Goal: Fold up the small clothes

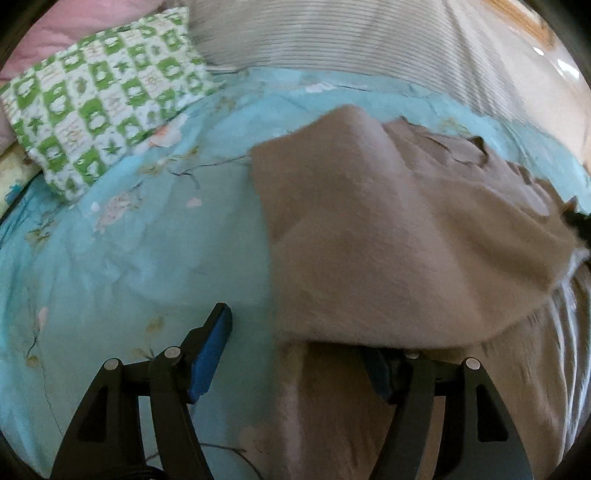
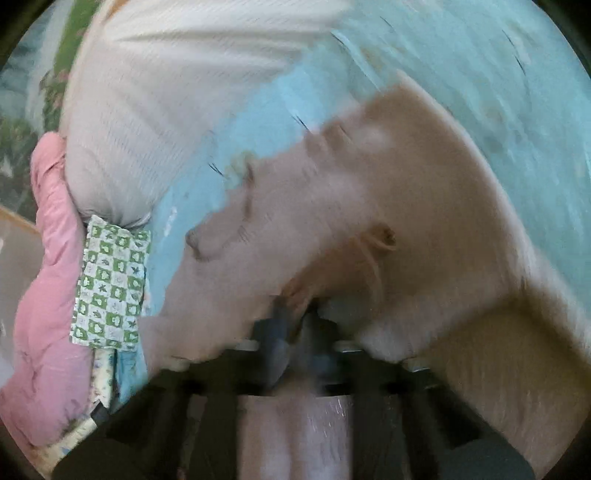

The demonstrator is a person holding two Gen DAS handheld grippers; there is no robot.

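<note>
A beige fleece garment lies partly lifted over a light blue floral bedsheet. My left gripper is open, with its left blue pad over bare sheet and its right finger hidden under the garment's near edge. In the right wrist view my right gripper is shut on a bunched edge of the same garment, which drapes over and around its fingers. The right gripper's dark tip also shows at the right edge of the left wrist view, holding the cloth up.
A green and white checked pillow lies at the far left of the bed, also seen in the right wrist view. A pink quilt and a white striped duvet lie beyond it.
</note>
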